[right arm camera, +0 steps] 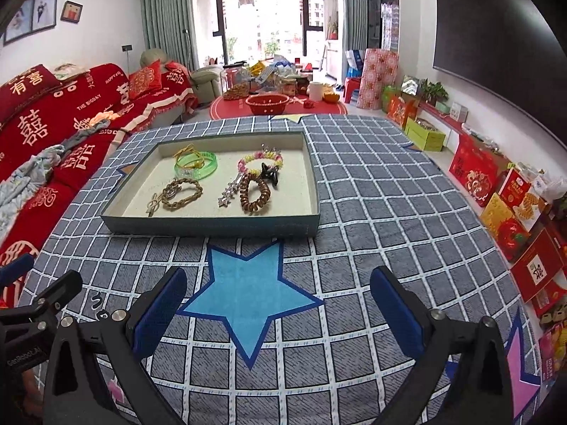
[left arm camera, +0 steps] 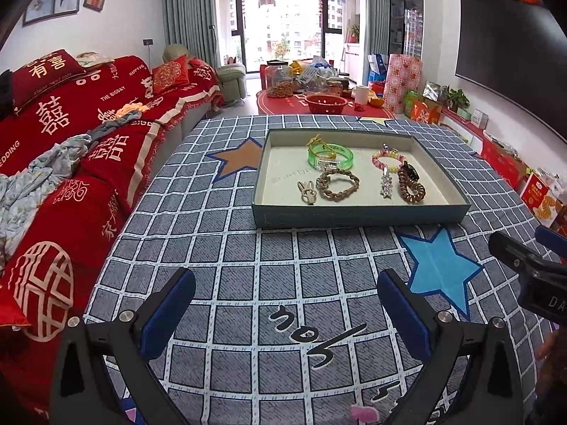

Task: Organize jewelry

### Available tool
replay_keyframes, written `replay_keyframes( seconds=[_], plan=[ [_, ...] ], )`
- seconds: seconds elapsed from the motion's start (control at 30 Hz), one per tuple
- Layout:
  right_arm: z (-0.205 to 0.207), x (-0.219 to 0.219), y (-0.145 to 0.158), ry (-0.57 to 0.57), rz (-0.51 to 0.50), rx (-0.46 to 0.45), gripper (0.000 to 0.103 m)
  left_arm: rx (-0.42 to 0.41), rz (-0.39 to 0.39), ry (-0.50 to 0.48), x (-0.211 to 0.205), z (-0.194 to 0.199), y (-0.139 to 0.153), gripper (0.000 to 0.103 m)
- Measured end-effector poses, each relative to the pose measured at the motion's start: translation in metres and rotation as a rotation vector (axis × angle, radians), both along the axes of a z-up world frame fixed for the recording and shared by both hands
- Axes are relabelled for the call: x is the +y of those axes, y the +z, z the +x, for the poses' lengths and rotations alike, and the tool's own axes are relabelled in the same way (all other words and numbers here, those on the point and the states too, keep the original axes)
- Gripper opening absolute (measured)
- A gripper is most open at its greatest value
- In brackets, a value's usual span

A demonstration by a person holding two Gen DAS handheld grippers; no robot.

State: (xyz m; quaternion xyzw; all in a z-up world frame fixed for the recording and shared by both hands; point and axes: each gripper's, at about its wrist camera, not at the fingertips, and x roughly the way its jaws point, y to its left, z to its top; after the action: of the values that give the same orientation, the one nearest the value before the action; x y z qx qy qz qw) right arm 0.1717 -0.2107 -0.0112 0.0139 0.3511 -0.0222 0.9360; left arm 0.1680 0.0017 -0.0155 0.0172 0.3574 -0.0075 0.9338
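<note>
A shallow blue-grey box (left arm camera: pixel 361 214) (right arm camera: pixel 212 225) lies on the checked cloth and holds the jewelry. In it are a green bangle (left arm camera: pixel 345 157) (right arm camera: pixel 207 170), a braided brown bracelet (left arm camera: pixel 337 183) (right arm camera: pixel 182 191), a rabbit clip (left arm camera: pixel 307 192), a pink-yellow bead bracelet (left arm camera: pixel 388 161) (right arm camera: pixel 260 159), a silver star clip (left arm camera: pixel 386 184) (right arm camera: pixel 229 189), a brown coil hair tie (left arm camera: pixel 411 187) (right arm camera: pixel 255 194) and a black clip (left arm camera: pixel 411 171) (right arm camera: pixel 270 174). My left gripper (left arm camera: pixel 285 313) is open and empty, well short of the box. My right gripper (right arm camera: pixel 278 310) is open and empty over the blue star (right arm camera: pixel 248 301).
The checked cloth (left arm camera: pixel 219 248) covers the table. A red sofa (left arm camera: pixel 71 131) runs along the left. Gift boxes (right arm camera: pixel 510 205) line the right wall. A red round mat with jars and a red bowl (left arm camera: pixel 325 102) lies beyond the table. The right gripper shows at the left view's edge (left arm camera: pixel 524 265).
</note>
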Motion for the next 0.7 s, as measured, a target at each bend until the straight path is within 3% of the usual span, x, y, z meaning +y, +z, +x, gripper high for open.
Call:
replay_keyframes(
  seconds=[0.7],
  plan=[
    [0.008, 0.004, 0.016, -0.011, 0.012, -0.066, 0.103, -0.021, -0.014, 0.015, 0.0, 0.022, 0.009, 0.103]
  ],
)
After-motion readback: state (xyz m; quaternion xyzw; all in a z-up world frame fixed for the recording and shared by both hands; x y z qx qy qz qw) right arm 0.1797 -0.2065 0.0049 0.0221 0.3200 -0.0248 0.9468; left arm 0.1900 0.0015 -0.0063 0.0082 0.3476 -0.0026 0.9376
